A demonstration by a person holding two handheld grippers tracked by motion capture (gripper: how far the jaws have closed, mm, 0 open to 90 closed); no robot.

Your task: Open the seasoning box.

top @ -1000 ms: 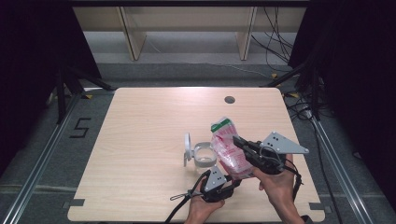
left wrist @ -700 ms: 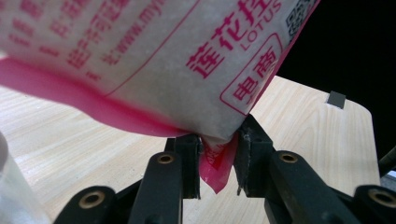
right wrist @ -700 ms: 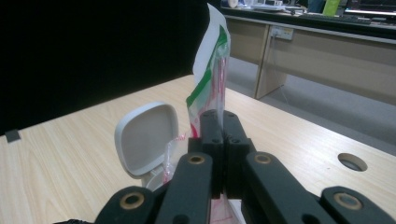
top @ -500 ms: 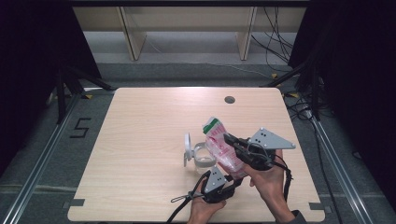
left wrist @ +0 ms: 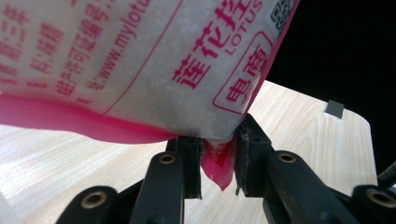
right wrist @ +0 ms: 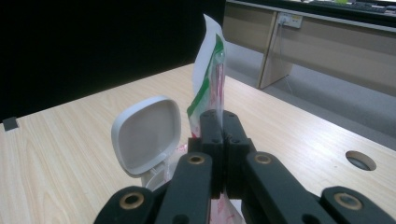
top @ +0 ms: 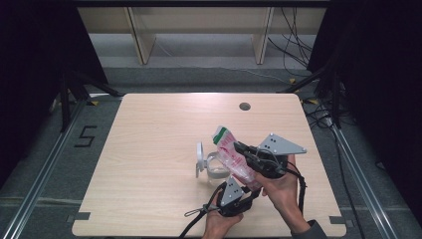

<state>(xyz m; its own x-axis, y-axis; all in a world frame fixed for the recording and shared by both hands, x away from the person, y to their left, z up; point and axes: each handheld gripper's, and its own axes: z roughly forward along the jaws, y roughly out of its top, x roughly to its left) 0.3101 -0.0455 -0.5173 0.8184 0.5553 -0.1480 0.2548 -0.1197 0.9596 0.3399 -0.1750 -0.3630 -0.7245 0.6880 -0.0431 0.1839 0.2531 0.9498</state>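
The bag (top: 235, 158) of white grains is up in the air, right over the clear jar (top: 217, 169), which stands on the table (top: 149, 144) with its white lid (top: 199, 160) flipped open on the left side.

The right gripper (top: 244, 148) has its jaws squeezed tight on the thin top part of the bag; in the right gripper view the green and white top edge (right wrist: 209, 74) sticks up past the jaws. The left gripper (top: 238, 191) pinches the pink bottom corner (left wrist: 218, 164) of the bag, with its jaws closed on that corner and only a small gap between them.

The bag's long side runs on a slant. The bottom end is low and close to the person, past the jar. The top end is higher and on the far side of the jar. The right gripper is the one nearer the jar mouth. I think the top end has to tip down to the jar mouth for the grains to go in.

Compared with a second ago, the bag and the right gripper are a little more to the left, closer over the jar. The left gripper is in the same place.
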